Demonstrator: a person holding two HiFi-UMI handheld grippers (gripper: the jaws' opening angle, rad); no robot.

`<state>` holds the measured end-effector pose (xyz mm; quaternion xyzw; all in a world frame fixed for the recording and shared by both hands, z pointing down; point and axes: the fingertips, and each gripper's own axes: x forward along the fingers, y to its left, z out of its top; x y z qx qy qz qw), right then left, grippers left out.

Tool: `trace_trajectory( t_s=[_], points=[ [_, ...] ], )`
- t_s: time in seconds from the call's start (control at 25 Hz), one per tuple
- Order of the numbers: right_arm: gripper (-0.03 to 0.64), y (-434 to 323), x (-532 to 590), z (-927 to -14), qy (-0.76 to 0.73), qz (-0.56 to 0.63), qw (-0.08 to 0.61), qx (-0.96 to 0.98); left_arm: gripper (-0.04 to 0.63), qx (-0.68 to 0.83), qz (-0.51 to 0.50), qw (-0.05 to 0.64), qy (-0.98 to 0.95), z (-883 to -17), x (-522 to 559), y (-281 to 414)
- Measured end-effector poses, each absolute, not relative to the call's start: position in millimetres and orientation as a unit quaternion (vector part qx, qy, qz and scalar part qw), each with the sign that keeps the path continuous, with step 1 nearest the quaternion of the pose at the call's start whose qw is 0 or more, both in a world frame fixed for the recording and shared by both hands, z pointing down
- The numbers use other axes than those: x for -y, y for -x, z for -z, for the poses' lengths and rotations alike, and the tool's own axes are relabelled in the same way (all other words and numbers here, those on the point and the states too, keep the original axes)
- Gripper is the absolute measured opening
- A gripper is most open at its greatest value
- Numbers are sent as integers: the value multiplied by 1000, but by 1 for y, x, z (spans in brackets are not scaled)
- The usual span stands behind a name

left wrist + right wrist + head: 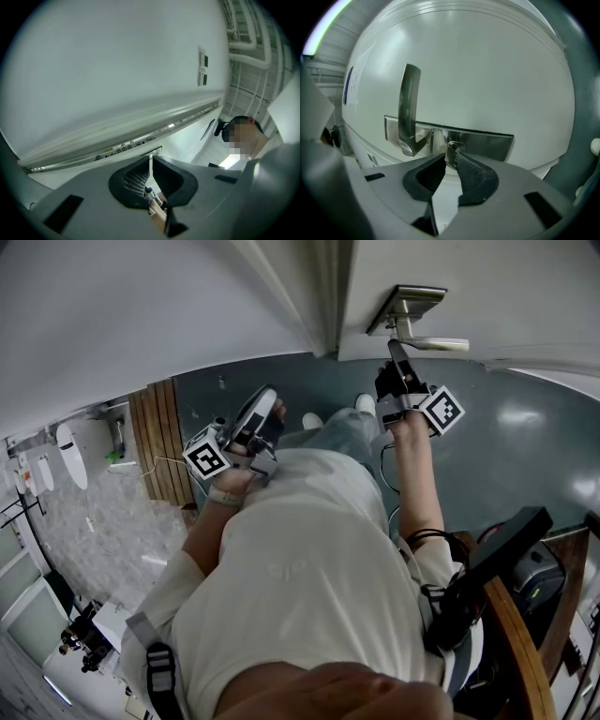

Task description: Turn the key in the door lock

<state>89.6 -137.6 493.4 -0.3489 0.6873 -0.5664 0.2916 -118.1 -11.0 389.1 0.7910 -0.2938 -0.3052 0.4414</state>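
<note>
The white door [487,287] carries a silver lock plate [487,143] with a lever handle [408,108]. A small silver key [452,148] sticks out of the keyhole in that plate. My right gripper [450,160] is shut on the key's head, which sits pinched between the two black pads. In the head view the right gripper [396,352] reaches up to the lock just under the handle [427,341]. My left gripper [270,407] is held back near the chest, away from the door. Its jaws [150,163] are shut with nothing between them.
A grey-green floor [525,437] lies below the door. Wooden slats [159,442] lie at the left, and a wooden rail [516,634] with a black device on it stands at the right. The left gripper view shows a white wall with a switch panel [202,65] and another person [241,136].
</note>
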Motion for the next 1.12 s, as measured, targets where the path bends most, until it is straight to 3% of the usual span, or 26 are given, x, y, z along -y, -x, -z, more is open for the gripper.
trace_trajectory(
  t_s=[0.64,1.12],
  points=[
    [71,-91,139,-500,284,646,413,-576,11,296,307,440,-790,-391,11,120],
    [43,-91,138,-503,262,657,440,-554,11,296,312,445,-785,-393,10,122]
  ],
)
